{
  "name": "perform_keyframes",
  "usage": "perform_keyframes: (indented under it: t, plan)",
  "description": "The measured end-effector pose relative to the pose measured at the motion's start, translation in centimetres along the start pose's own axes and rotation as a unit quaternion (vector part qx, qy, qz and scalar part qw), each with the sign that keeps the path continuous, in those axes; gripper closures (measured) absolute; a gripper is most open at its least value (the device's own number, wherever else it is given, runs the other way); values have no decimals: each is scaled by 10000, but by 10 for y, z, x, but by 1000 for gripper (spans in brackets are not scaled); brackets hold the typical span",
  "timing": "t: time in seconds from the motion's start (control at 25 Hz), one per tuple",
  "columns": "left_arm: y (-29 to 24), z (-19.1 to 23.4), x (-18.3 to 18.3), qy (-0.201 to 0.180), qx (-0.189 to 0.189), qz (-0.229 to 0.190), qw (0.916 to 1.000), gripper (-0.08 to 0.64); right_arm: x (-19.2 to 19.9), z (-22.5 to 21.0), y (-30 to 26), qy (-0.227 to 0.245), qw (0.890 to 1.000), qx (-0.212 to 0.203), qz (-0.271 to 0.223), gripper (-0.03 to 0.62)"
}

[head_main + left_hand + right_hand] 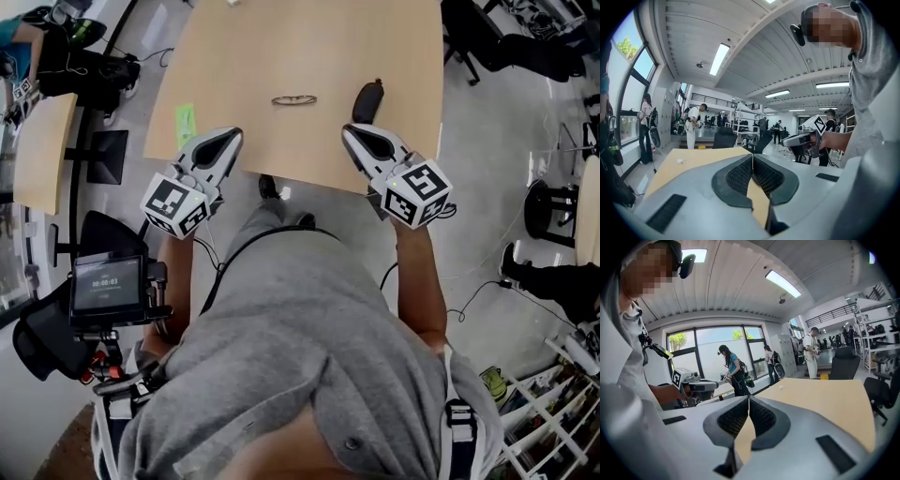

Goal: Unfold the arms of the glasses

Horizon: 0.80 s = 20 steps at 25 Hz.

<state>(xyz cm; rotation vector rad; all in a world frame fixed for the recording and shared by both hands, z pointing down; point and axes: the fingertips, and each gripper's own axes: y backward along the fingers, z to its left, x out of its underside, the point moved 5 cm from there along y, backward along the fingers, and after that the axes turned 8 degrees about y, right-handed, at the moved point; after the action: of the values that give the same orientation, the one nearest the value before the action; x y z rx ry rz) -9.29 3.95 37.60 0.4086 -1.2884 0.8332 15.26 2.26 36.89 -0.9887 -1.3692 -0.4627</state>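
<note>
A pair of thin-framed glasses (293, 99) lies folded on the light wooden table (309, 47), near its middle. My left gripper (230, 139) hovers over the table's near edge, left of the glasses and nearer to me. Its jaws are shut with nothing between them (753, 155). My right gripper (352, 134) hangs level with it on the right, also shut and empty (749, 398). Both grippers are well apart from the glasses. Neither gripper view shows the glasses. Each gripper view shows the other gripper: the right one (806, 138), the left one (693, 384).
A dark oblong object (367, 98) rests on the table just beyond my right gripper. A green strip (185, 122) lies near the table's left edge. Office chairs (724, 138) and people (731, 369) stand around the room. A small screen (106, 286) hangs at my left side.
</note>
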Motion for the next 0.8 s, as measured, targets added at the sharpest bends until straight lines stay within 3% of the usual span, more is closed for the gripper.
perform_keyframes:
  t: [0.48, 0.64, 0.8]
  plan:
    - [-124, 154, 31, 168, 266, 629, 9975, 554, 25, -101, -125, -200, 9975, 315, 607, 584]
    - [-141, 145, 57, 81, 398, 1074, 9934, 553, 42, -108, -123, -177, 9955, 356, 856, 584]
    - [-154, 142, 99, 30, 597, 1701, 9836, 554, 73, -116, -135, -86, 9909, 326, 1301, 584]
